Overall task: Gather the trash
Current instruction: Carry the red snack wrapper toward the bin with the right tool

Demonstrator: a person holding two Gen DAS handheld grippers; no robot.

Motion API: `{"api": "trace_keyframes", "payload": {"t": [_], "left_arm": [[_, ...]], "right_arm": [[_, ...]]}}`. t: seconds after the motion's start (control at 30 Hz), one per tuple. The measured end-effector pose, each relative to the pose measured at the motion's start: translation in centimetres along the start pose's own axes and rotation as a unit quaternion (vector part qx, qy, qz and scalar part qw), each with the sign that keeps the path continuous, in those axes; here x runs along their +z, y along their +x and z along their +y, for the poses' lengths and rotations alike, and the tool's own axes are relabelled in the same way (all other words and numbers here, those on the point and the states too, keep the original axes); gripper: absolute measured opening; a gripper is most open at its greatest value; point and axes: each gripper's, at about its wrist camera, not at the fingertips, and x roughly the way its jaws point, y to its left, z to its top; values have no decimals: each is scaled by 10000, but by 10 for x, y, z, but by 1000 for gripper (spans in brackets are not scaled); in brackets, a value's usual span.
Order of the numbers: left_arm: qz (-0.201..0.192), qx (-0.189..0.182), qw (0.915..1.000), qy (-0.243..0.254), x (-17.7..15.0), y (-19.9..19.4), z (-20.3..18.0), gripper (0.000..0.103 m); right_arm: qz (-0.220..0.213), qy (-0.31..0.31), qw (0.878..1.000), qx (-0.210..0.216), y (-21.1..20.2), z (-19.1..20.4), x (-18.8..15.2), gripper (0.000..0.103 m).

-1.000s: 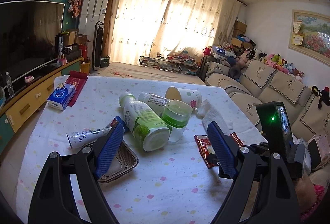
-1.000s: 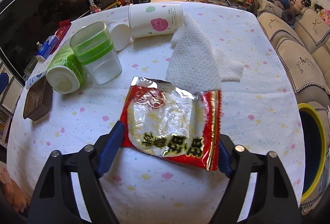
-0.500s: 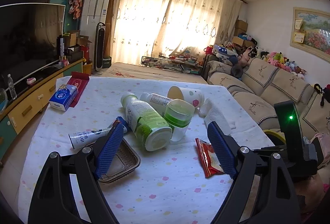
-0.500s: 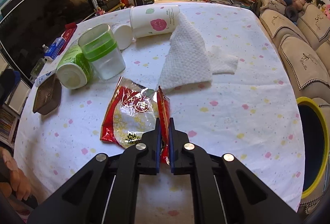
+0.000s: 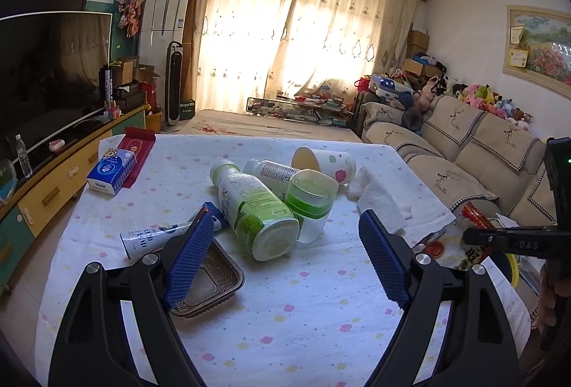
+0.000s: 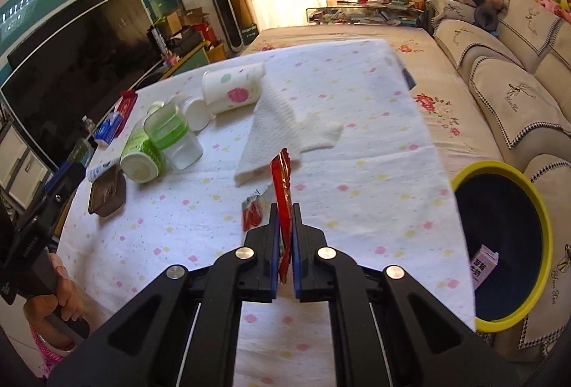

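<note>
Right now my right tool (image 6: 284, 226) is clamped on the red snack wrapper (image 6: 282, 183), edge-up over the bench's right edge; yellow-rimmed bin (image 6: 535, 194) sits just right, below that edge. Left tool (image 5: 285, 258) open, empty, farther off.

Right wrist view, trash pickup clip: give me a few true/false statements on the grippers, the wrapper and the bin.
1. The right gripper is shut on the red snack wrapper. True.
2. The wrapper lies flat on the table. False: it stands edge-on between the pads, lifted.
3. The left gripper holds the green-labelled bottle. False: its jaws are open and empty.
4. The yellow-rimmed bin already holds a small carton. True.
5. The paper cup stands upright. False: it lies on its side.
</note>
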Motion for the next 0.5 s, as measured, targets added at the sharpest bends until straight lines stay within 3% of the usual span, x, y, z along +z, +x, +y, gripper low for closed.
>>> {"api": "trace_keyframes", "payload": {"t": [0.27, 0.5], "left_arm": [[8, 53, 9999, 129, 0, 2, -5, 82], [24, 65, 9998, 172, -1, 2, -6, 83]], "right_arm": [[-463, 446, 9968, -467, -42, -53, 2, 6], [-675, 941, 9820, -1494, -64, -118, -7, 6]]}}
